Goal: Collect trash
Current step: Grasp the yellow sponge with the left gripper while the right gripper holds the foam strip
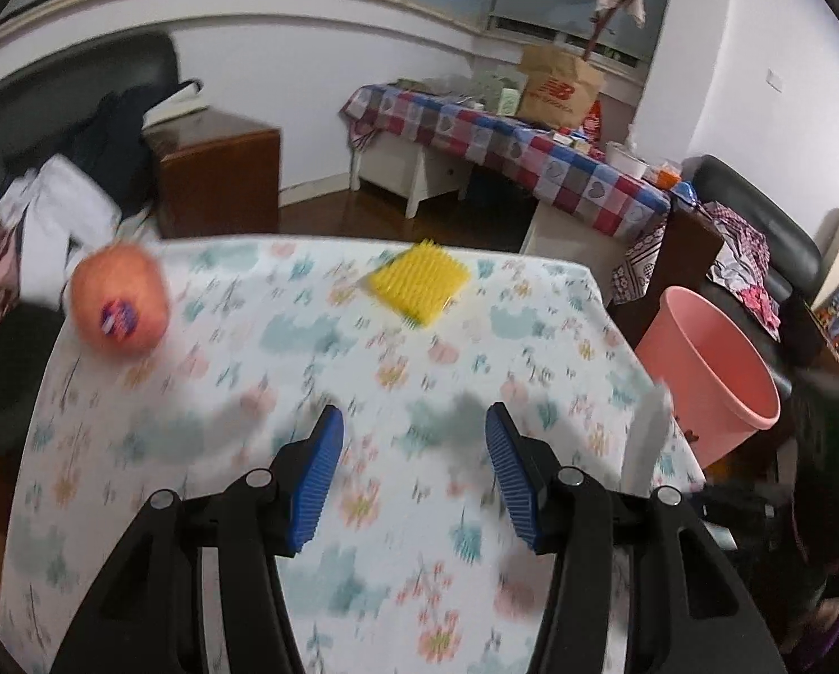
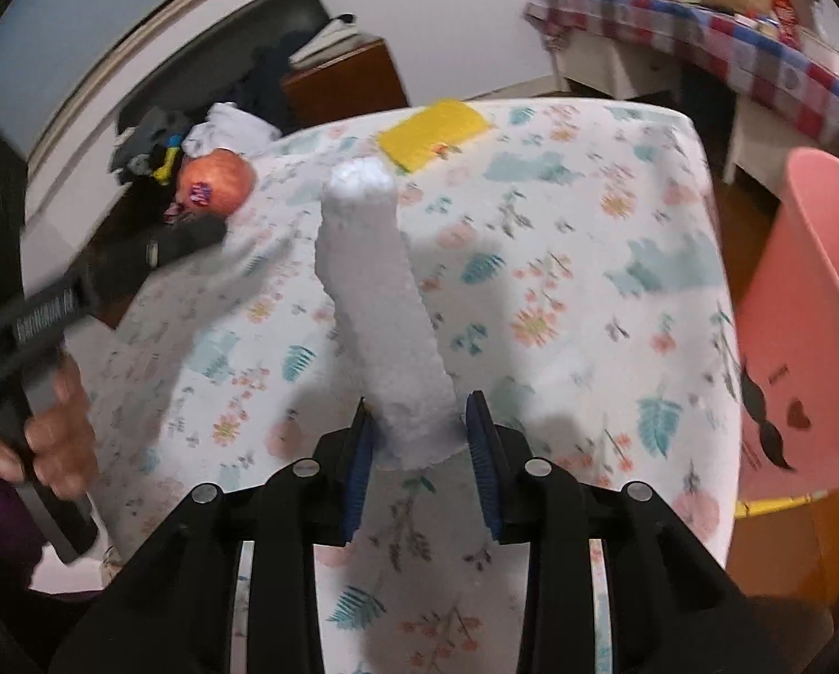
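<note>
A long white foam piece sticks out forward and upward from my right gripper, whose blue pads press on its lower end. It hangs over the flowered tablecloth. The same foam shows blurred at the table's right edge in the left wrist view. My left gripper is open above the cloth with nothing between its fingers. A pink bin stands on the floor beside the table's right side.
An orange-red apple with a sticker lies at the table's far left. A yellow spiky pad lies near the far edge. A person's hand grips the left tool. Chairs and a checked-cloth table stand beyond.
</note>
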Demonstrator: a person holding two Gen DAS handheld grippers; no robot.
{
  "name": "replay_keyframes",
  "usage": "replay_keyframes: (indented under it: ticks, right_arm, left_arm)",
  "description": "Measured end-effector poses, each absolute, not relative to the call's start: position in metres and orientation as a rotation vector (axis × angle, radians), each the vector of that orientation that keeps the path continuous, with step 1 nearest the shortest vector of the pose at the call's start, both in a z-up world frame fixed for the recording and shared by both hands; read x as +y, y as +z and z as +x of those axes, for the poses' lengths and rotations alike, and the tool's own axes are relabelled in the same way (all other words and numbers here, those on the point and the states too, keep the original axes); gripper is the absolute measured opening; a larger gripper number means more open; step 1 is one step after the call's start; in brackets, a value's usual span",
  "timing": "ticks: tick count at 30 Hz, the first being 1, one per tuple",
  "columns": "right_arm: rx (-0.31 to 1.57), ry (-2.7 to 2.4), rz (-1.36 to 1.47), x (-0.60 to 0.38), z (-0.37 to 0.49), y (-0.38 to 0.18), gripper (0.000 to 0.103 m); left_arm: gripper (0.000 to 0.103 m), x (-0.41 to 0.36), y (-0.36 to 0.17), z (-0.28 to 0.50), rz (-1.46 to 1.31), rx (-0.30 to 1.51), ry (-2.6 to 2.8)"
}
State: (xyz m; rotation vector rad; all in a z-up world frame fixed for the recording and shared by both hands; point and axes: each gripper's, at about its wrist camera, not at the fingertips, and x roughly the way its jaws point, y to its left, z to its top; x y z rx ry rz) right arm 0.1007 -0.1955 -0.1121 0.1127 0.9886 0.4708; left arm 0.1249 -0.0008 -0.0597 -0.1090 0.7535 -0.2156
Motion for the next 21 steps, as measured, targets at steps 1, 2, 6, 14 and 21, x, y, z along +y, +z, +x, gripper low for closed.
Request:
replay_keyframes:
  ticks: [1,2,6,14,21]
  right_arm:
    - [0.979,0.464,0.113,-0.195,0.099,-0.112,0.033]
    - [0.971,0.455,0.109,-0.193,0.097,-0.113,0.033]
    - [0.959,0.444,0.117,-0.193,0.097,-0.114,0.033]
    - [0.953,0.451,0.178,-0.202,0.099,-0.117,0.033]
    - [0.952,0.462,0.204,-0.205,0.1,-0.117,0.033]
  left_arm:
    - [0.052,-0.004,-0.06,0.132,-0.092,0.75,-0.219]
    - [0.052,-0.006,-0.061,0.139,-0.078,0.75,-0.22]
    - [0.052,-0.018,-0.066,0.176,-0.028,0.762,-0.228]
    - [0.052,-0.056,-0.088,0.239,0.109,0.782,-0.243]
    - [0.05,-0.073,-0.114,0.269,0.182,0.845,-0.183]
